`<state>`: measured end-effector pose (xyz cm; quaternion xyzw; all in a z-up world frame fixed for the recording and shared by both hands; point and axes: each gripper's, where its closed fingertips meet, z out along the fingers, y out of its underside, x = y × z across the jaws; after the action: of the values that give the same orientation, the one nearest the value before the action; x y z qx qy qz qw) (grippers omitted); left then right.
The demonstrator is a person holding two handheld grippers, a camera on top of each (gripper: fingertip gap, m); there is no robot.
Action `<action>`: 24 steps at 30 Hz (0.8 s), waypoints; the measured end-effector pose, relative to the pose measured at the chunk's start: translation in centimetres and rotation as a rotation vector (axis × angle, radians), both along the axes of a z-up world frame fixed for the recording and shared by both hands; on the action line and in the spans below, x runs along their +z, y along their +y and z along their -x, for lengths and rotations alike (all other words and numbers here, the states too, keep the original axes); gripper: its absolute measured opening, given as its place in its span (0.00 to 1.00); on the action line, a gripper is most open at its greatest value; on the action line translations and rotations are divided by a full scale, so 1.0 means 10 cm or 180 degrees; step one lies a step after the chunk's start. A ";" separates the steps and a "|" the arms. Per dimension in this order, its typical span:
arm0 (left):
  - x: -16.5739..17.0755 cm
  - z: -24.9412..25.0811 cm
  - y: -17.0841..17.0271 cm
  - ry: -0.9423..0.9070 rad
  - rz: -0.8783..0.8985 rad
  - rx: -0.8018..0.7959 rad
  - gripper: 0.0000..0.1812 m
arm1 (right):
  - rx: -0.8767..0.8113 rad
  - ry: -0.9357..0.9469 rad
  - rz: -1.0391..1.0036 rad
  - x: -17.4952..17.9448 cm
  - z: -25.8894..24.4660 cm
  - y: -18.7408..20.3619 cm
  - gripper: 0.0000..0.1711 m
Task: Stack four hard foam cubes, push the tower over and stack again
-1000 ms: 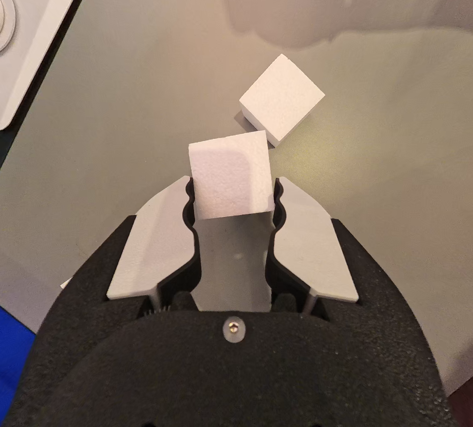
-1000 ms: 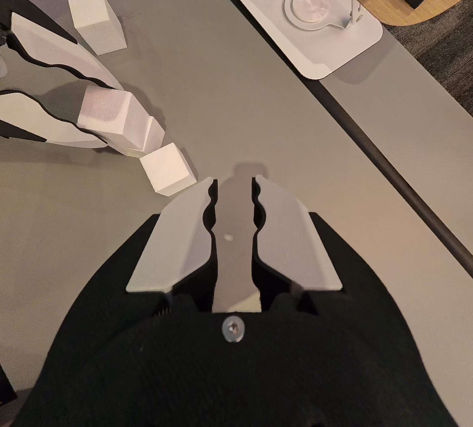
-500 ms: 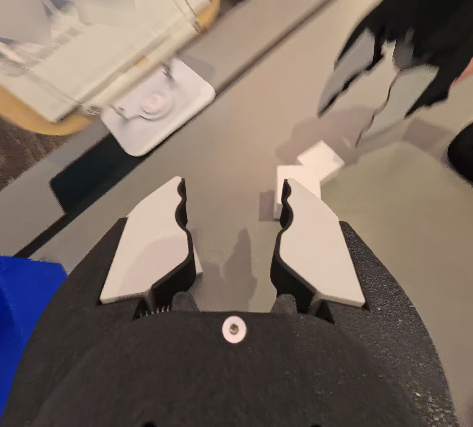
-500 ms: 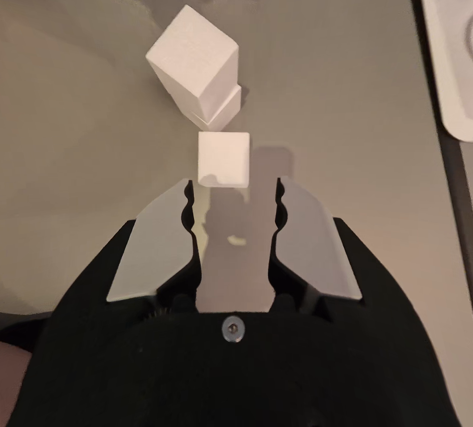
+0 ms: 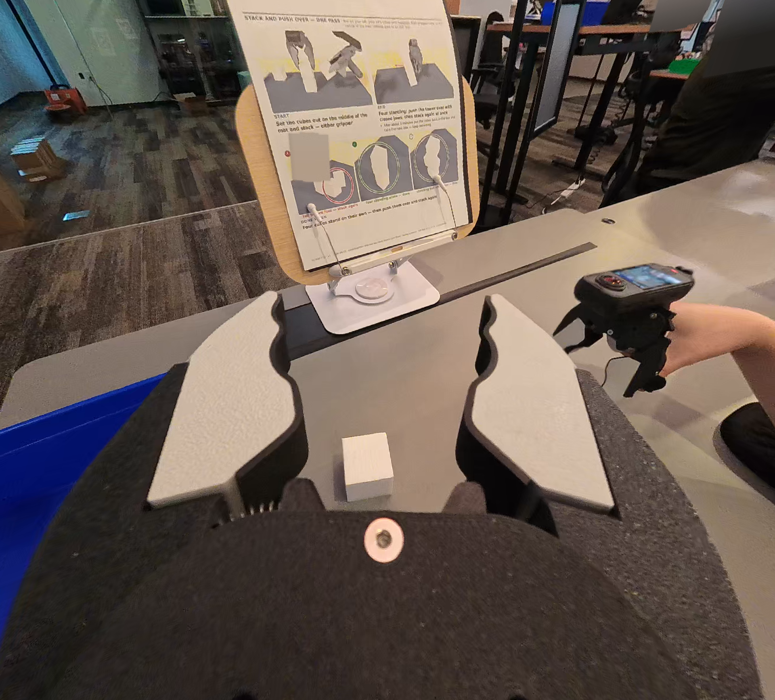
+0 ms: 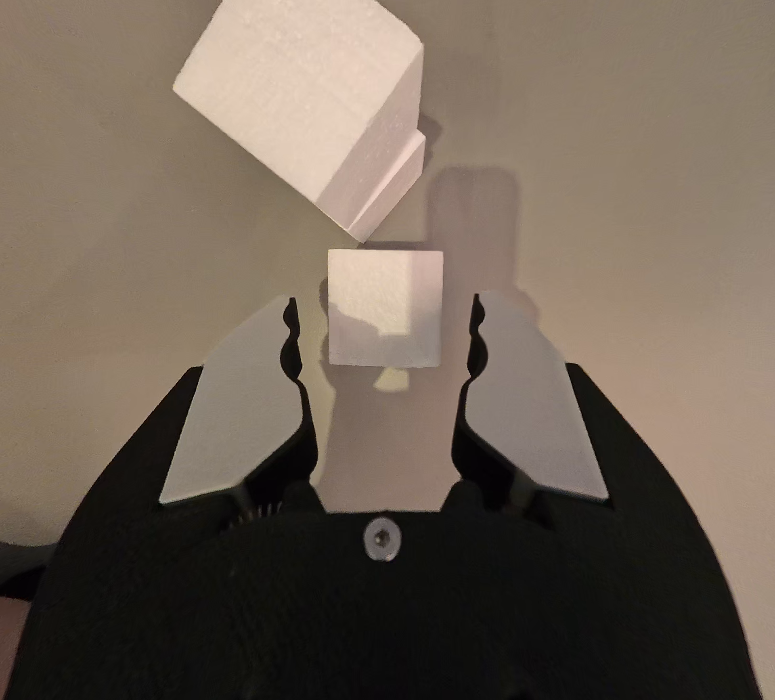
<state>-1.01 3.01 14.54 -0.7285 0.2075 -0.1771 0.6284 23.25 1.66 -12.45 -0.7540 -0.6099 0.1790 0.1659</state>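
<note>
**Both grippers open over scattered foam cubes, two already stacked**

The left gripper, black-bodied with pale grey fingers, has its jaws spread wide and holds nothing. It is raised above the grey tabletop and looks out across the room. Low between its finger bases, one small white hard foam cube sits alone on the table, upright, touching neither finger.

Beyond it, at the table's far edge, a white document stand with a wooden backboard carries a printed instruction sheet. A blue bin shows at the lower left. To the right, the right gripper is held in a person's hand, pointing downward toward the table; its tips are hard to make out from here.

In the right wrist view, the right gripper looks straight down at the table with its jaws apart. A white foam cube lies squarely between the fingertips, a clear gap on each side, so neither finger touches it. Just beyond it stands a two-cube stack: the upper white foam cube rests on a lower foam cube, of which only a narrow strip shows at the right. The upper cube is set slightly askew on the lower. The stack is near the cube between the fingers, but whether they touch cannot be told.
</note>
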 end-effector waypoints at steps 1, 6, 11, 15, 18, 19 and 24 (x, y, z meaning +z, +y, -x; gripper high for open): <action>0.01 0.02 -0.01 -0.0001 -0.0010 0.0005 0.48 | 0.0002 -0.0053 -0.0001 -0.03 -0.01 0.00 0.45; 0.01 0.05 -0.01 0.0009 0.0004 0.0008 0.48 | -0.0025 -0.0204 0.0006 -0.13 -0.06 0.02 0.43; -0.01 0.05 -0.01 0.0026 0.0012 -0.0013 0.48 | -0.0011 -0.0259 0.0032 -0.17 -0.12 0.02 0.34; -0.02 0.03 0.00 0.0059 0.0026 -0.0026 0.48 | 0.0023 -0.0363 0.0038 -0.17 -0.23 0.01 0.34; -0.04 0.03 0.00 0.0082 0.0060 -0.0024 0.48 | -0.0140 -0.0432 0.0096 -0.10 -0.47 0.03 0.34; -0.04 0.03 0.00 0.0080 0.0062 -0.0022 0.47 | -0.0251 -0.0364 0.0114 -0.03 -0.53 0.05 0.33; -0.08 0.02 0.01 0.0143 0.0114 0.0010 0.47 | -0.1066 0.0366 0.0138 0.64 -0.49 0.19 0.33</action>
<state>-1.21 3.10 13.75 -0.7437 0.2173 -0.1633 0.6107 28.15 3.51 -6.06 -0.8369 -0.4612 0.2047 0.2118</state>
